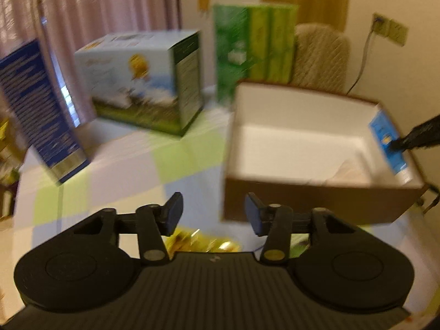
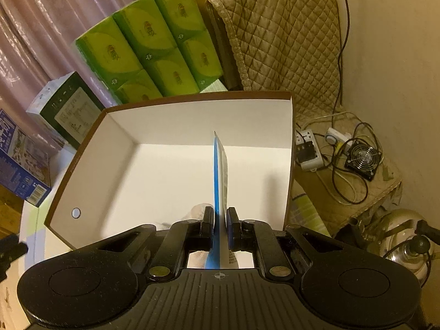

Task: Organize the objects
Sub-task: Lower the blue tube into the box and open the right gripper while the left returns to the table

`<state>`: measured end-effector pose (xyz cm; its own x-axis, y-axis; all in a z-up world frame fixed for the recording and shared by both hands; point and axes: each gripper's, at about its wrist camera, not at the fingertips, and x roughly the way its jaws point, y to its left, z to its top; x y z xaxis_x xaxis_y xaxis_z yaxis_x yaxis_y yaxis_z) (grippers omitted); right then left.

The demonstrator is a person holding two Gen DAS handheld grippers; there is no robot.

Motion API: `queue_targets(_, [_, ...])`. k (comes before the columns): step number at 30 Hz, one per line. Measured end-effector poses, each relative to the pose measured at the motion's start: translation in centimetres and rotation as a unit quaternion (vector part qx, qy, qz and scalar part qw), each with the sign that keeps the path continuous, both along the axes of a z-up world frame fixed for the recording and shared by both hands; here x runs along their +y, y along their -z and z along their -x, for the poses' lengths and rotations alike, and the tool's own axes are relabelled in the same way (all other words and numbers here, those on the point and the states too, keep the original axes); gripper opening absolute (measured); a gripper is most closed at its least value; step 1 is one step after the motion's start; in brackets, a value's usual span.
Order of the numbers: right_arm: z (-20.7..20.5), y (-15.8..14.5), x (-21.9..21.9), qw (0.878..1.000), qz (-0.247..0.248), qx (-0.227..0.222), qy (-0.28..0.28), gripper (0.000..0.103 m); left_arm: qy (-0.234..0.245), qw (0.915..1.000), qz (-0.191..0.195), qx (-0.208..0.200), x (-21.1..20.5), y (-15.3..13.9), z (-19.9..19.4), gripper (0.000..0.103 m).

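**Sachet held over box**

Right gripper [image 2: 220, 227]: closed on a blue-and-white sachet [image 2: 220, 170], held edge-on inside the white-lined box [image 2: 90, 148]. Left gripper [image 1: 213, 214]: open, empty, above the worktop [image 1: 132, 162]; a gold item [image 1: 203, 243], blurred, possibly foil, lies beneath.

A lived-in room at home. The surface [image 1: 170, 165] wears a pastel checked cloth, with pink curtains [image 1: 110, 2] hanging at eleven o'clock. A quilted beige throw [image 2: 283, 41] drapes a chair at one o'clock, beside stacked green tissue packs [image 2: 148, 44]. At three o'clock a power strip [image 2: 308, 151], tangled cables and a steel kettle [image 2: 404, 242] sit.
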<state>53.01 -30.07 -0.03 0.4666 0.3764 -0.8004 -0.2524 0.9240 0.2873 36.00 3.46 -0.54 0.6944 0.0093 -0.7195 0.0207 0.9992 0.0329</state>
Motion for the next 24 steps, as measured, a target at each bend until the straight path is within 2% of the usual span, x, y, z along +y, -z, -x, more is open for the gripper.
queue_targets(4, [0.1,0.4,0.0,1.0,0.01,0.0,0.004,0.006,-0.031,0.9989,-0.004,0.036,2.2,1.8,1.3,0.047])
queue_targets(7, [0.4,0.3,-0.1,1.0,0.011,-0.006,0.005,0.005,-0.042,0.998,0.001,0.048,3.0,2.7,2.2,0.048])
queue_targets(11, [0.5,0.2,0.1,1.0,0.016,-0.009,0.002,0.006,-0.047,0.9964,0.003,0.071,3.2,4.3,2.5,0.06])
queue_targets(16, [0.4,0.1,0.0,1.0,0.008,-0.011,0.016,0.006,-0.045,0.994,0.016,0.099,2.8,6.1,1.6,0.069])
queue_targets(17, [0.4,0.0,0.0,1.0,0.002,-0.013,0.014,0.009,-0.045,0.9933,0.018,0.105,2.7,6.6,1.3,0.075])
queue_targets(19, [0.4,-0.4,-0.1,1.0,-0.007,-0.018,0.015,0.021,-0.05,0.9914,0.018,0.12,2.7,7.5,0.5,0.076])
queue_targets(21, [0.6,-1.0,-0.5,0.999,-0.019,-0.03,0.022,0.045,-0.056,0.9891,0.024,0.134,2.8,8.3,-0.3,0.079])
queue_targets(24, [0.9,-1.7,-0.8,0.998,-0.031,-0.046,0.027,0.053,-0.063,0.9846,0.039,0.158,2.8,9.4,-1.5,0.081])
